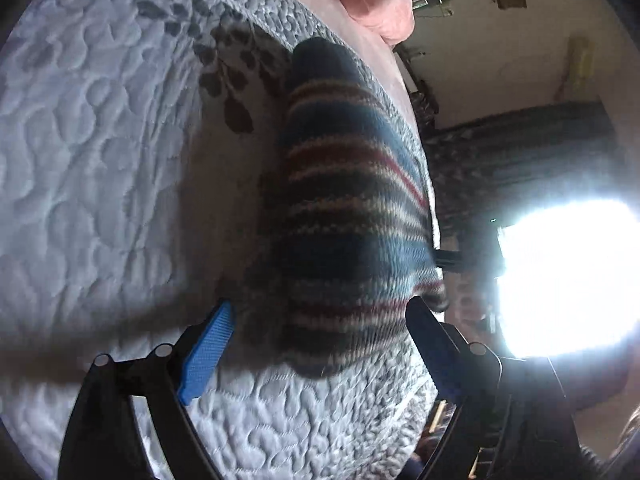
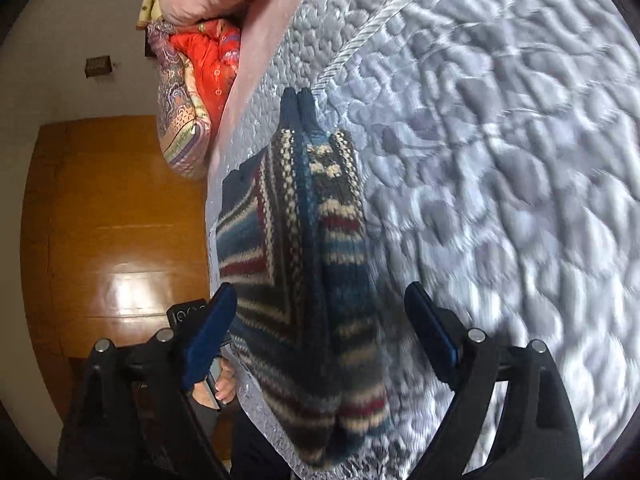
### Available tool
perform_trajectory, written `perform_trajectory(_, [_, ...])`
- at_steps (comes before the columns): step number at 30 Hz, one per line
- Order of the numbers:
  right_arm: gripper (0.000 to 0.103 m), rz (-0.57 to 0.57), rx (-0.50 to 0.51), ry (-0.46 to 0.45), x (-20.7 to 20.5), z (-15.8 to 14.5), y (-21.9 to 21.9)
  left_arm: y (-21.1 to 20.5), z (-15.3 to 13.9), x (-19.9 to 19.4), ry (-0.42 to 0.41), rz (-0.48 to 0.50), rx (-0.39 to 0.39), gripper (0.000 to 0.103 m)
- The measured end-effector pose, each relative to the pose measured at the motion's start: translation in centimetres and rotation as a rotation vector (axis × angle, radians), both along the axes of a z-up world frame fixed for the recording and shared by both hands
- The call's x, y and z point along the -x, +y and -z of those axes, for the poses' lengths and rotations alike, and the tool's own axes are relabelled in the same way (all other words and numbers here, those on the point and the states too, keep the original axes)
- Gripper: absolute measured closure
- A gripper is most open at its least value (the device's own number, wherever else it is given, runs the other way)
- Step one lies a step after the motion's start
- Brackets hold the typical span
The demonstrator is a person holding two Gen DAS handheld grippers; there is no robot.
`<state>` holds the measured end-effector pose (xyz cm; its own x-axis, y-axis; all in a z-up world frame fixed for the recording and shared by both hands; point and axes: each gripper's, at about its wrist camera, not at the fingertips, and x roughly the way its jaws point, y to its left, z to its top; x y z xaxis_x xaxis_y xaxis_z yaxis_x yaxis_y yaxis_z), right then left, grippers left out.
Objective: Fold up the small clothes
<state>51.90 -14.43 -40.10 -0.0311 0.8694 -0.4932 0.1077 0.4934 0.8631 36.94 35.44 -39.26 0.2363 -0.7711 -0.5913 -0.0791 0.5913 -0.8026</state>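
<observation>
Both grippers, left gripper (image 1: pixel 320 332) and right gripper (image 2: pixel 320 320), hold their jaws apart around the striped knitted wool garment (image 1: pixel 344 216) lying on the grey quilted bedspread (image 1: pixel 100 160); next they probably must pinch its near edge.

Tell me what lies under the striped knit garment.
The striped knit garment rests on a pale quilted bedspread, which shows all around it. Whether anything else sits beneath is hidden by the knit itself. Both grippers, left gripper and right gripper, are open around it.
</observation>
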Motion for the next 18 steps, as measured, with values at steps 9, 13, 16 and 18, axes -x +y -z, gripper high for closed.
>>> perform_trajectory(9, [0.018, -0.062, -0.024, 0.0, -2.3, 1.7, 3.1, -2.7, 2.2, -3.0, 0.013, 0.066, 0.152, 0.015])
perform_trajectory(13, [0.018, -0.067, -0.045, -0.005, -3.3, 1.9, 4.5, -3.0, 2.0, -2.6, 0.004, 0.092, 0.16, 0.015])
perform_trajectory(16, [0.018, -0.087, -0.062, -0.012, -3.7, 1.9, 5.8, -3.5, 2.0, -2.5, 0.001, 0.108, 0.144, 0.015])
perform_trajectory(18, [0.018, -0.103, -0.054, -0.018, -4.0, 1.9, 6.7, -4.3, 1.9, -2.6, 0.016, 0.134, 0.105, 0.015])
